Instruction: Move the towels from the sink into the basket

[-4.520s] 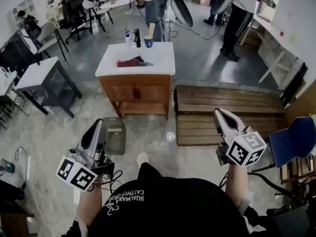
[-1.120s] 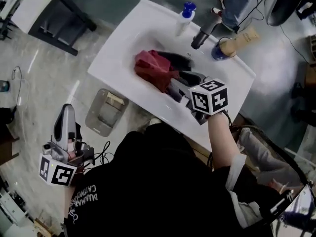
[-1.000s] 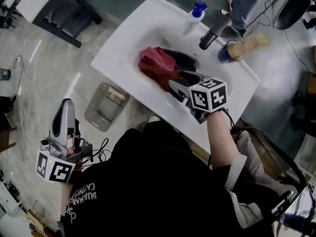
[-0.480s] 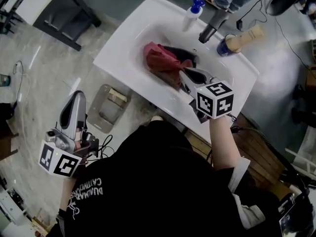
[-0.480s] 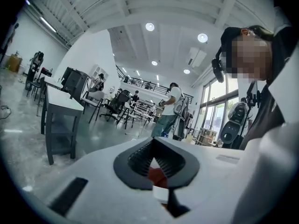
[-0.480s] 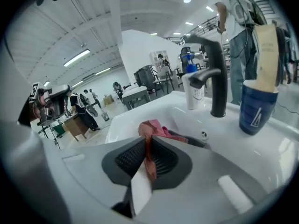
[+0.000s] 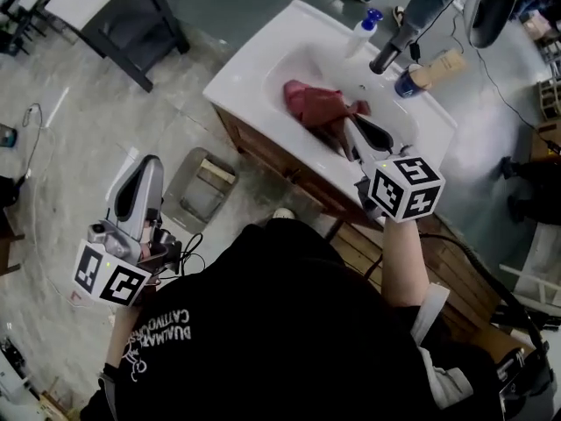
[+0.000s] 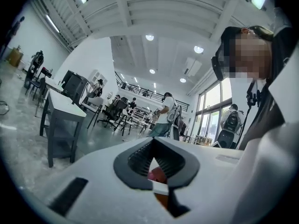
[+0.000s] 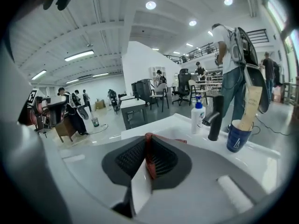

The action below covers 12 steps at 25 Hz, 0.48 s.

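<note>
**Handling.** The red towel point(image 7: 314, 102) is judged light, limp and unbreakable. It will drape and trail from whatever point is pinched, and if damp it will hang heavier and may drip. A bunched fold near the middle is the better hold, since a corner grip leaves a long tail to drag over the rim.

The right gripper point(image 7: 349, 130) has such a fold. Its fingers point(image 9: 164, 161) have just been closing and are clenched on a thin ridge of red cloth. The rest of the towel lies crumpled in the basin just beyond the fingertips. Whether a second towel lies beneath cannot be told.

The left gripper point(image 7: 151, 163) is empty, its fingers point(image 8: 135, 160) pressed together at the tips on nothing.

**Materials, in descending size.**
1. Floor point(image 7: 79, 139): pale, mottled, with a polished look. It lies below both pairs of fingers.
2. Sink point(image 7: 250, 73): a hard, glossy white rectangular surface with a rounded basin, under and ahead of the right fingers. It sits on a brown wooden cabinet point(image 7: 289, 169).
3. Basket point(image 7: 180, 209): grey, rigid, rectangular and open-topped, seemingly plastic. It stands on the floor just ahead of the left fingers, well apart from the right ones.
4. Towel: matte cloth, creased, with no fixed shape.
5. Tap point(image 7: 390, 53): matt black and cylindrical, beyond the right fingers.
6. Mug point(image 7: 406, 82): blue, near the tap.
7. Soap bottle point(image 7: 366, 26): white with a blue pump, also near the tap.
</note>
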Tool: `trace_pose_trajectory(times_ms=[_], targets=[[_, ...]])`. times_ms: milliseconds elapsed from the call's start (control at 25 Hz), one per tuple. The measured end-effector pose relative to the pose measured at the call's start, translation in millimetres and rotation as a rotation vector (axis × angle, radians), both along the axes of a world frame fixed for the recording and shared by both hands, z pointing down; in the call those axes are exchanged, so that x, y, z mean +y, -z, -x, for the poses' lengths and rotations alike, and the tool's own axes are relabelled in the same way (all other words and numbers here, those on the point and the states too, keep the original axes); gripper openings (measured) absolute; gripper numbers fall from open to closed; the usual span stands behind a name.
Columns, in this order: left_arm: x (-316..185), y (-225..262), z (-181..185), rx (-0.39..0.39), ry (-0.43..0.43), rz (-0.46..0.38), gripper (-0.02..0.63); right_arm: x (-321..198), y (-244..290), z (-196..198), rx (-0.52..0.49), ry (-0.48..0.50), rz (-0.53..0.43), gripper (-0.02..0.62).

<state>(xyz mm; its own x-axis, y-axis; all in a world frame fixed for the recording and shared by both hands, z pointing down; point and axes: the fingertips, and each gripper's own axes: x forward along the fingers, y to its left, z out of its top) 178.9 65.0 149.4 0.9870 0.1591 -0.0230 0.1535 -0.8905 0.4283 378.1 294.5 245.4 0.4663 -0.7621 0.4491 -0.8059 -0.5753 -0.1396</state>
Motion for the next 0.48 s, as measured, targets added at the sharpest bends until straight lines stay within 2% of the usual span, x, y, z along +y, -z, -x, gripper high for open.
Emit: trace_pose_trajectory(times_ms=[160,480], targets=[[-28,2,47,0.014,0.043,0.010,0.000,-22,26,27,0.052,-0.011,-0.011,0.037],[-77,-6,148,0.035,0.148,0.007,0.000,-97,58,96,0.110,0.068,-0.072,0.037]])
